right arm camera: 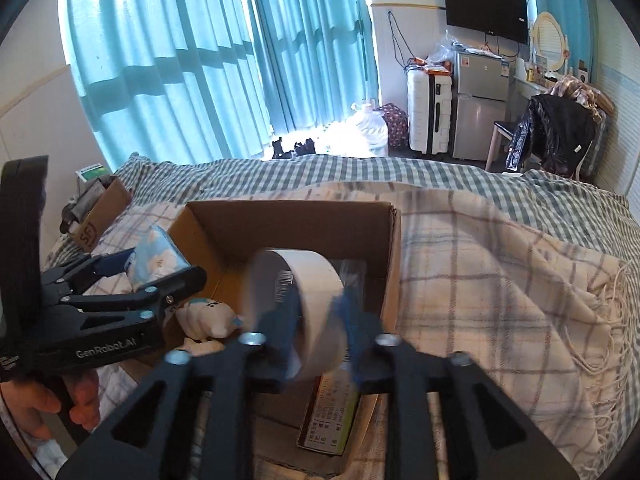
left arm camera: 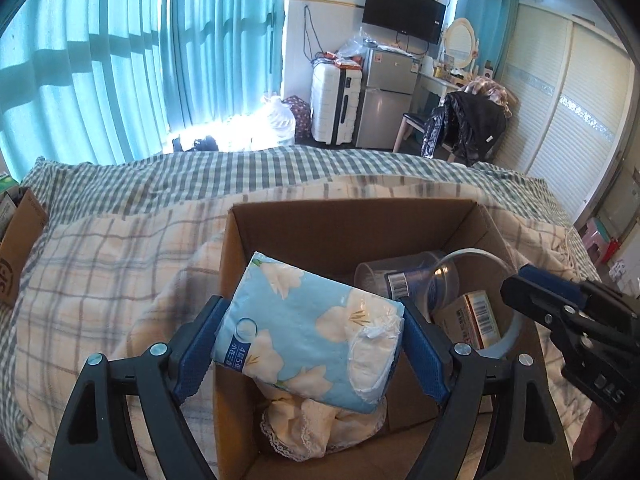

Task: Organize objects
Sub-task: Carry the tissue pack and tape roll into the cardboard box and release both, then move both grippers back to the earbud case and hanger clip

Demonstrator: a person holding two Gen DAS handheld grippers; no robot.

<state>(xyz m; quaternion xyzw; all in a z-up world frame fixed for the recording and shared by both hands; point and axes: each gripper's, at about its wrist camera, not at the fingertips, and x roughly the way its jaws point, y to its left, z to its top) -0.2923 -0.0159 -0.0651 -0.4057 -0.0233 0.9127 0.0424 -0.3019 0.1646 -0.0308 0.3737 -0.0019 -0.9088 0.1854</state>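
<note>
An open cardboard box (left arm camera: 280, 224) sits on the bed. My left gripper (left arm camera: 312, 328) is shut on a blue floral tissue pack (left arm camera: 304, 328) and holds it over the box's left half; it also shows in the right wrist view (right arm camera: 156, 268). My right gripper (right arm camera: 316, 320) is shut on a roll of white tape (right arm camera: 304, 304), blurred, held over the box (right arm camera: 280, 216). In the left wrist view the right gripper (left arm camera: 560, 312) sits at the box's right side with the tape roll (left arm camera: 468, 256) partly seen. Inside the box lie a clear plastic cup (left arm camera: 384, 276), a small carton (left arm camera: 476, 320) and cream lace cloth (left arm camera: 304, 424).
The bed has a plaid blanket (right arm camera: 500, 292) over a checked sheet (left arm camera: 240, 168). A second cardboard box (right arm camera: 104, 212) stands at the bed's left edge. A small white plush toy (right arm camera: 208, 316) lies in the box. A suitcase, fridge and chair stand beyond the bed.
</note>
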